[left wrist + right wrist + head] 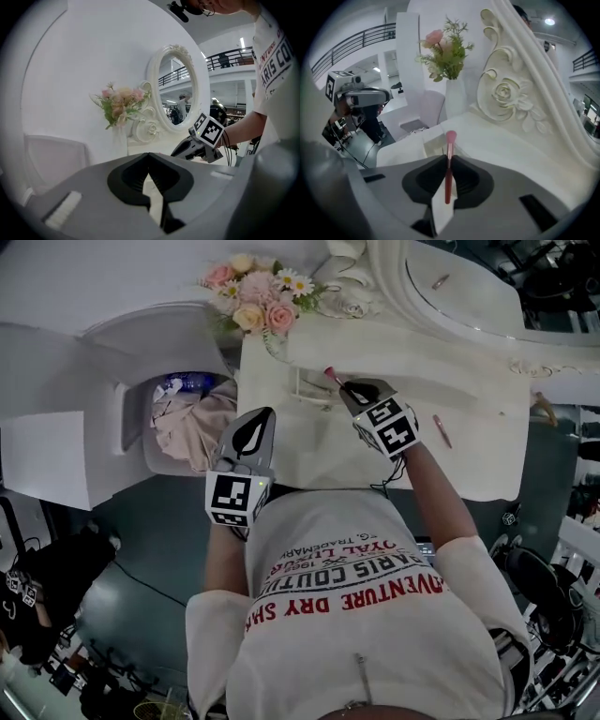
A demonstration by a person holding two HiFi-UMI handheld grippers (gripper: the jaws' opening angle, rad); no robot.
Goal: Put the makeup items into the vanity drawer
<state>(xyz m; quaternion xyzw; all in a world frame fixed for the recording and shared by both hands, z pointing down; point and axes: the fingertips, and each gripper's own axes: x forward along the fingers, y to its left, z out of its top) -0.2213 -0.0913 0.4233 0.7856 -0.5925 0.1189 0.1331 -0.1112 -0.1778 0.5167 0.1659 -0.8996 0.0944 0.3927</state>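
One pink makeup brush [449, 164] is clamped in the right gripper [349, 388] at upper centre, presumably for stowing in the drawer, while the left gripper [260, 423] is closed on nothing.

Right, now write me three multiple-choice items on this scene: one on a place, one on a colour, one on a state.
1. Where do the flowers stand?
A. on the floor
B. on the vanity top beside the mirror frame
C. in a drawer

2. What colour is the makeup brush?
A. blue
B. pink
C. green

3. How is the right hand-held gripper?
A. open and empty
B. lying on the floor
C. shut on the makeup brush

Answers:
1 B, they stand on the white top by the carved frame.
2 B, its head and handle are pink.
3 C, its jaws clamp the handle.
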